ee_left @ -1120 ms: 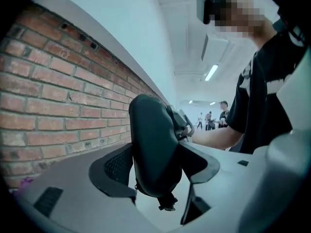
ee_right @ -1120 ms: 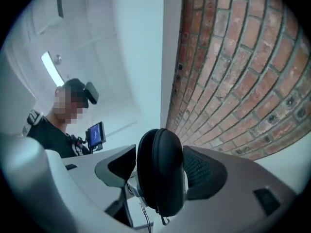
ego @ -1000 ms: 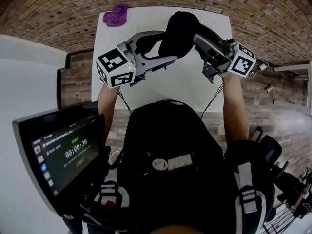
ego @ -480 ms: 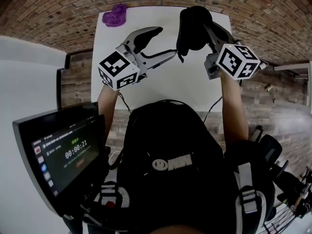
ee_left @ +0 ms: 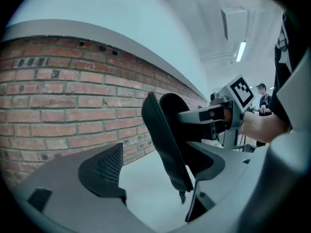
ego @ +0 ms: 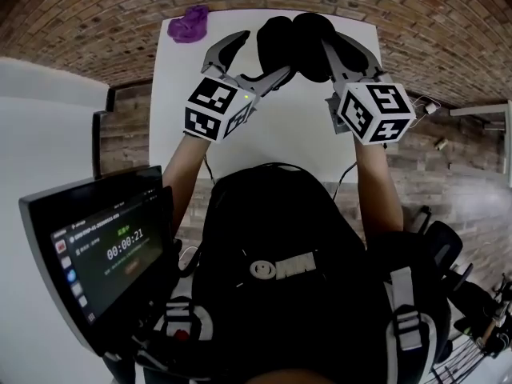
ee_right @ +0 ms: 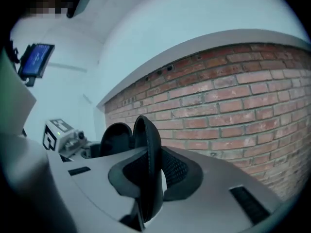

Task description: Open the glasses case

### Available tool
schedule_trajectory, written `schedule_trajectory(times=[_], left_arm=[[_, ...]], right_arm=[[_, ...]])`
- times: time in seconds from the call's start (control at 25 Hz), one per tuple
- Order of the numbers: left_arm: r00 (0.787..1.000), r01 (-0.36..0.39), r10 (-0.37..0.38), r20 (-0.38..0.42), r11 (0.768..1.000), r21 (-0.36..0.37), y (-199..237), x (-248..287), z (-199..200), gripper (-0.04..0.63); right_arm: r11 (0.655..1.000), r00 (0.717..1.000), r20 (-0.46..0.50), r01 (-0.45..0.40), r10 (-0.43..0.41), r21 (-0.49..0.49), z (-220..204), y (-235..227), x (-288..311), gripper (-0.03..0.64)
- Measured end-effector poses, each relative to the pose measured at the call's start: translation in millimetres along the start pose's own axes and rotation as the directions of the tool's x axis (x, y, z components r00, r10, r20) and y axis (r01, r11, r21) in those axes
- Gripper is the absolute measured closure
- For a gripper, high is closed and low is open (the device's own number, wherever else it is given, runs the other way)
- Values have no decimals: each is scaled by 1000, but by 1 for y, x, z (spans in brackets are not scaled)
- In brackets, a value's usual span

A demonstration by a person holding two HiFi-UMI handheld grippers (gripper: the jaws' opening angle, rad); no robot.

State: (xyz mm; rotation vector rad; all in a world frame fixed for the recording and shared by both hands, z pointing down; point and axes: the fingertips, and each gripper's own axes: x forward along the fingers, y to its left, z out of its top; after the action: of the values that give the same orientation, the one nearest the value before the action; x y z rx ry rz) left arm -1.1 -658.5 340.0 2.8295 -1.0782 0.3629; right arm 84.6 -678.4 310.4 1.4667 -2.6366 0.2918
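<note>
The black glasses case [ego: 296, 40] is held up over the white table [ego: 296, 134], its two shells spread apart side by side. My right gripper [ego: 342, 48] is shut on the rim of the right shell [ee_right: 148, 164]; the other shell [ee_right: 115, 139] shows behind it. My left gripper [ego: 254, 58] straddles the left shell [ee_left: 165, 140]. Its jaws are opening, the shell stands between them, and the left pad [ee_left: 104, 169] is clear of it. The zip pull [ee_left: 182, 196] hangs below the shell.
A purple cloth [ego: 190, 24] lies at the table's far left corner. A brick wall [ee_left: 58, 110] runs behind the table. A screen [ego: 104, 242] hangs at my left side. The right gripper's marker cube [ee_left: 240, 91] and a person stand further off.
The right gripper closed on the case, rolled and lifted it clear of the left gripper. The left gripper then swung up, and its jaws now straddle the left shell. The case stands wider open.
</note>
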Motion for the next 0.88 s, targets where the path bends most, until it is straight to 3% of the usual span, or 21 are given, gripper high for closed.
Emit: schedule_trajectory(times=[0.12, 0.2, 0.28, 0.36, 0.52, 0.6, 0.76, 0.8, 0.88], left_arm=[[996, 80, -78, 46, 995, -53, -2, -3, 3, 211], [977, 206, -200, 75, 975, -84, -17, -7, 8, 466], [949, 314, -301, 98, 934, -169, -30, -10, 11, 496], [927, 374, -356, 114, 896, -240, -35, -12, 12, 504], [891, 455, -430, 147, 840, -295, -45, -15, 17, 508], [904, 428, -402, 148, 847, -314, -37, -12, 16, 508], [948, 319, -308, 86, 888, -332, -16, -3, 4, 509], [948, 318, -308, 87, 886, -338, -15, -3, 3, 509], [927, 374, -350, 132, 850, -371, -17, -7, 8, 509]], right_arm=[[979, 985, -9, -172, 174, 108, 2, 18, -1, 568], [953, 964, -21, -258, 265, 155, 1, 23, 0, 568], [917, 940, -15, -328, 340, 226, 0, 20, 0, 568], [868, 913, 8, -391, 408, 306, -4, 19, 1, 568], [804, 885, 89, -454, 457, 385, -6, 21, 4, 561], [806, 890, 121, -451, 441, 382, -4, 18, 3, 561], [913, 928, 21, -370, 372, 170, -11, 20, 2, 558], [921, 931, 14, -362, 364, 141, -10, 20, 0, 552], [889, 917, 78, -399, 392, 226, -2, 18, -3, 529]])
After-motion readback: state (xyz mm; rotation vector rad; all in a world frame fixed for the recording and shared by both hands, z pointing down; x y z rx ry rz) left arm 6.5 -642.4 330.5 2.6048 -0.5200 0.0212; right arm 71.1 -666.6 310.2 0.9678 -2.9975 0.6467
